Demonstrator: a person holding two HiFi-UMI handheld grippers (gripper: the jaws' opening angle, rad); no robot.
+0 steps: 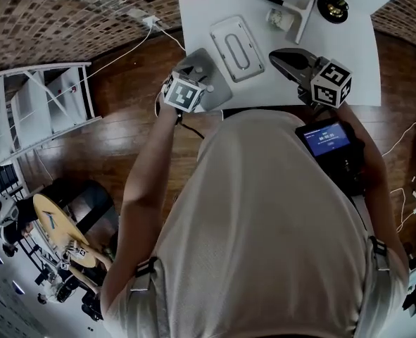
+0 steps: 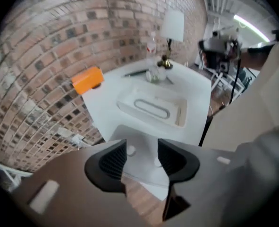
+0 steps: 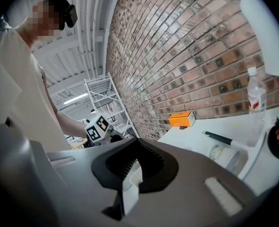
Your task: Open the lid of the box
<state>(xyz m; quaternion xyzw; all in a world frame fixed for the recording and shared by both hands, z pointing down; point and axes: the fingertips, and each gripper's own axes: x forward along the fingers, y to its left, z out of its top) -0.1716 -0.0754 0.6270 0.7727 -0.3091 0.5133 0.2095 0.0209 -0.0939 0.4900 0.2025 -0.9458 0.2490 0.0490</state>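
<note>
Box (image 1: 236,47) flat on white table (image 1: 376,62), near the middle, lid on, oval recess on top. Just beside it, toward the near left corner of the table, grey flat panel (image 1: 220,89). Left hand-held gripper (image 2: 141,162) right at that panel, jaws apart, panel surface with two small bumps showing in the gap; pad contact unclear. Right hand-held gripper (image 3: 135,168) above the near edge, right of the box and clear of it, jaws together. Orange block (image 2: 88,80) at the far edge, by the brick wall.
</note>
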